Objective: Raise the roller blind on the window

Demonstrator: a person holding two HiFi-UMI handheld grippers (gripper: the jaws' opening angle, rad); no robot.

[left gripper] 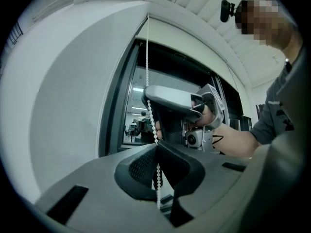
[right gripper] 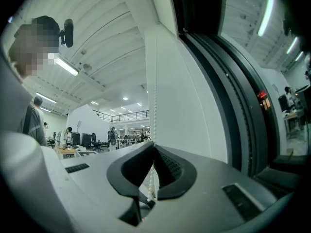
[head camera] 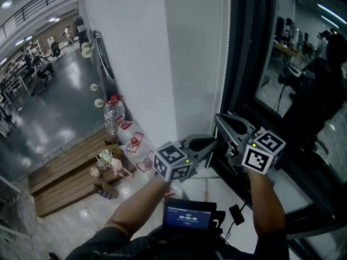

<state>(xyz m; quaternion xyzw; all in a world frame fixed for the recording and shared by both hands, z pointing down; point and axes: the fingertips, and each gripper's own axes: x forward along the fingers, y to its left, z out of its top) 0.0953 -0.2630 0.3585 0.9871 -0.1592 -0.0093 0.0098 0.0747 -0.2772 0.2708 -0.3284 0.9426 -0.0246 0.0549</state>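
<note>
White bead chain (left gripper: 147, 67) is clamped in the left tool (left gripper: 156, 148) and, just above, the right tool (right gripper: 154, 148)

My left tongs (left gripper: 156, 147) and right tongs (right gripper: 154, 147) were grey with black pads (left gripper: 141, 169); the bead cord (left gripper: 147, 72) was white, the window frame (head camera: 238, 64) black.
</note>
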